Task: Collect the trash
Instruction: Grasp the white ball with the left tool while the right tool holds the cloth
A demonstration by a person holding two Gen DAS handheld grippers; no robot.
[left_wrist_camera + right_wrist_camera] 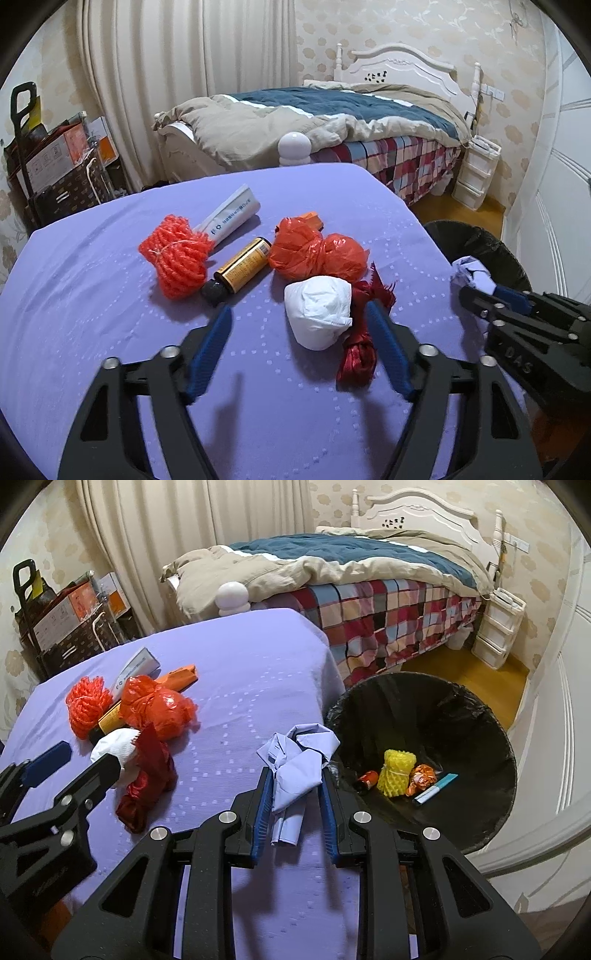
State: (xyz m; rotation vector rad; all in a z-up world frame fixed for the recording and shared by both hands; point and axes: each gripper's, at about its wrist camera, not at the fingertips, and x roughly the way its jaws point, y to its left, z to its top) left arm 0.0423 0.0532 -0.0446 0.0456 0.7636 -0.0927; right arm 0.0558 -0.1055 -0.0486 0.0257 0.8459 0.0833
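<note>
Trash lies on a purple-covered table: an orange foam net, a white tube, an amber bottle, an orange plastic bag, a white crumpled bag and a dark red ribbon bundle. My left gripper is open around the white bag. My right gripper is shut on a crumpled pale blue paper, at the table's right edge beside the black-lined bin. It also shows in the left wrist view.
The bin holds a yellow foam net, an orange wrapper, a small bottle and a tube. A bed stands behind the table, white drawers at its right, boxes at far left.
</note>
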